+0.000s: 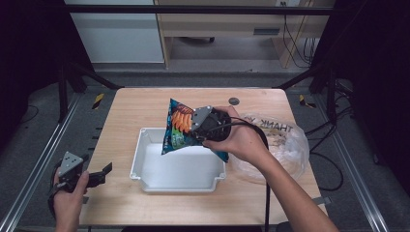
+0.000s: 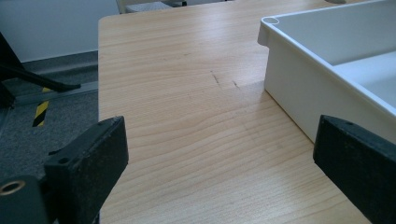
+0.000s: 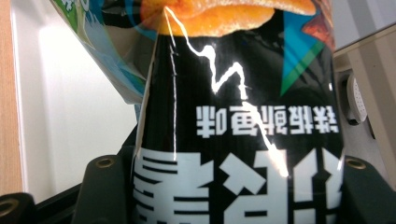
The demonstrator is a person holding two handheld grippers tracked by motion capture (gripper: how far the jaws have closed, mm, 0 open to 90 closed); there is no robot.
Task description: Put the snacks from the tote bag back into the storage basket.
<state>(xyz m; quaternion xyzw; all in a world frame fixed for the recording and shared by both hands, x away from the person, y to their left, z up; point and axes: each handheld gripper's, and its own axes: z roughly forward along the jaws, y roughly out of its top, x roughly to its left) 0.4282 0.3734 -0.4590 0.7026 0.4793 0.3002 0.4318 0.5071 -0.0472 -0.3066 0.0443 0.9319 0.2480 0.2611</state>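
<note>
Snack bag [image 1: 176, 126] clenched in right hand-held gripper [image 1: 196, 129] above white tray [image 1: 145, 181]; left hand-held gripper [image 1: 104, 173] released.

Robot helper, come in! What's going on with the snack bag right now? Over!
Right gripper shut on snack bag, held above white tray. Left gripper open, idle at the table's left edge. Nothing blocking the tray; plastic bag lies to its right.
</note>
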